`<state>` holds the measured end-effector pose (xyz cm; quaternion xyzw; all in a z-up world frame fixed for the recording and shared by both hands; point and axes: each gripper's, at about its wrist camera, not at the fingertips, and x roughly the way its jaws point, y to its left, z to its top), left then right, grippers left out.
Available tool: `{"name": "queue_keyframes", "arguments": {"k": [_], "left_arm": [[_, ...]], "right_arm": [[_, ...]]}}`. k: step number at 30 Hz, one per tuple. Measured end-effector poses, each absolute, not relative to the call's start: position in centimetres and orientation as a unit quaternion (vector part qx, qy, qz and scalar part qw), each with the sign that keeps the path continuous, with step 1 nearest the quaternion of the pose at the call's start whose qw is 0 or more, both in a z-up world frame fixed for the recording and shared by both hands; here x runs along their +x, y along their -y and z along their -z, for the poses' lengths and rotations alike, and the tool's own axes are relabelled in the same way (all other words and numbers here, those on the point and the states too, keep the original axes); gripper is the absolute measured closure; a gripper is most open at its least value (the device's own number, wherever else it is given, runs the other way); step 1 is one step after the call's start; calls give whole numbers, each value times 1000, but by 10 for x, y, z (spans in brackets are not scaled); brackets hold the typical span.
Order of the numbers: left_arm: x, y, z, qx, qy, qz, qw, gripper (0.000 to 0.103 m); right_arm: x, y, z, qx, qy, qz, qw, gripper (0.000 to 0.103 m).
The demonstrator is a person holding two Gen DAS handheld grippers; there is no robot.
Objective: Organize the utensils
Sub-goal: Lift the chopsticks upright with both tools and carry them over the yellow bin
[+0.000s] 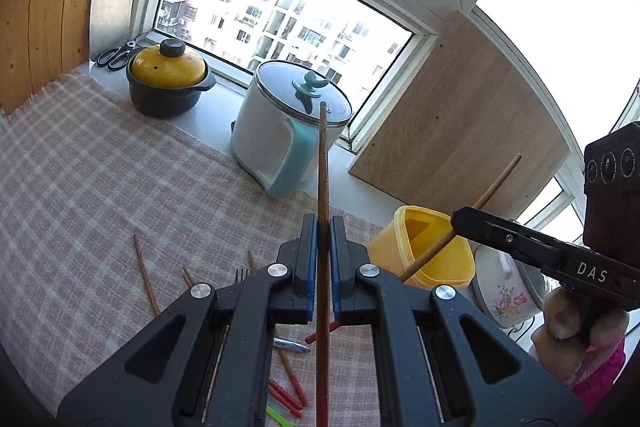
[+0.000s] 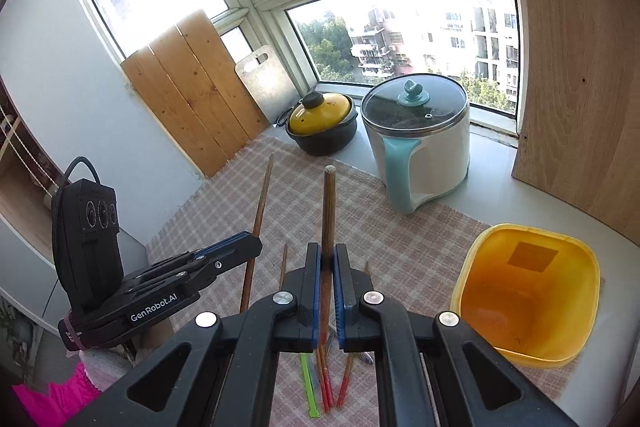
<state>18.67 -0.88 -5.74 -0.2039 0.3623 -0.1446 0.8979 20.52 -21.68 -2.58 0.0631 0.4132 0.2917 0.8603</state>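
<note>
My left gripper is shut on a brown wooden chopstick that stands upright between the blue pads. My right gripper is shut on a second brown chopstick, also upright. The right gripper shows in the left wrist view with its chopstick slanting over the empty yellow tub. The left gripper shows in the right wrist view with its chopstick. The tub sits at right. Loose chopsticks, red sticks and a green stick lie on the checked cloth below.
A white and blue pot with a glass lid and a black pot with a yellow lid stand by the window. Scissors, wooden boards and a flowered dish are around the counter's edges.
</note>
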Motion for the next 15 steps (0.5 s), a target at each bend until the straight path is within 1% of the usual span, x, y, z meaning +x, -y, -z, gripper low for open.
{"name": "queue_keyframes", "arguments": {"k": [15], "left_arm": [[221,86,16,-189,-325,176,909,99]], "right_arm": [[210,302,-26,85,-351,-263,895,100]]}}
